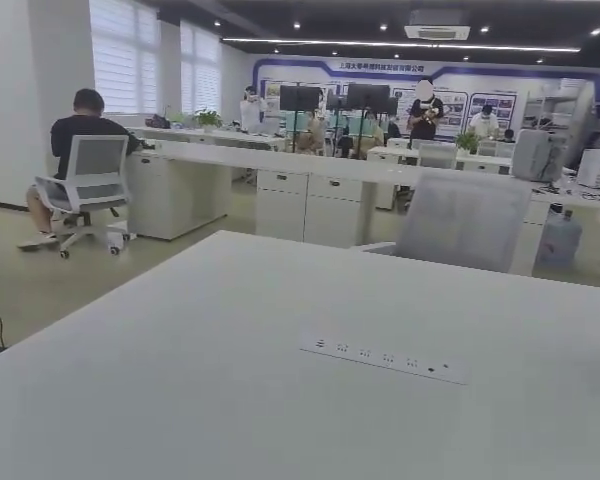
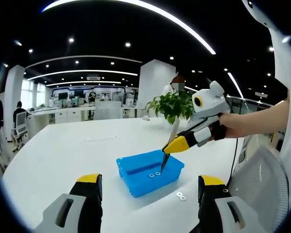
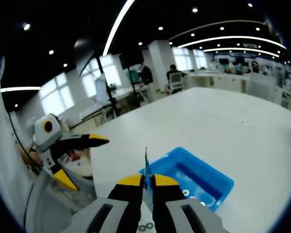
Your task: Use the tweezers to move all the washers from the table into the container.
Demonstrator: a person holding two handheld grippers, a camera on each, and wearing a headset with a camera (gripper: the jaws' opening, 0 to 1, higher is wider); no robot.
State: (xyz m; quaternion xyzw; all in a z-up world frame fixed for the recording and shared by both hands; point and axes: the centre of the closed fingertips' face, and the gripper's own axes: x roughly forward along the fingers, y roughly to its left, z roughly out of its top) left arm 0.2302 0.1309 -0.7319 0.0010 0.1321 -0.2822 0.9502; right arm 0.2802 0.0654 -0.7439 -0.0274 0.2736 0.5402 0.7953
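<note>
Rising from 6 o'clock in its own view, the left gripper [image 2: 150, 180] stands with its yellow-tipped jaws spread wide and nothing between them. Just beyond them a blue container [image 2: 148, 188] sits on the white worktop [image 2: 63, 155]. Two washers [image 2: 154, 174] lie side by side on its floor, toward its right end. Two more washers [image 2: 181, 196] rest on the worktop just beside the container, at about 4 o'clock from it, touching or nearly touching each other.

The right gripper [image 3: 146, 183] has its jaws pressed close together on the tweezers [image 3: 145, 162], which stand up thin and dark between the yellow tips. In the left gripper view it comes in from 3 o'clock, held in a hand [image 2: 237, 125], and the tweezers slant down so that their points hang inside the container, just above the two washers there. I cannot tell whether the points touch them or carry anything.

Beyond the container a leafy plant [image 2: 172, 104] stands at 12 o'clock near the worktop's far edge.

The head view looks out across the bare far part of the worktop, where a socket strip [image 1: 385, 358] is set flush into the surface. A grey chair [image 1: 465, 220] stands behind the far edge, and at 10 o'clock a person [image 1: 80, 130] sits at another desk with their back turned.
</note>
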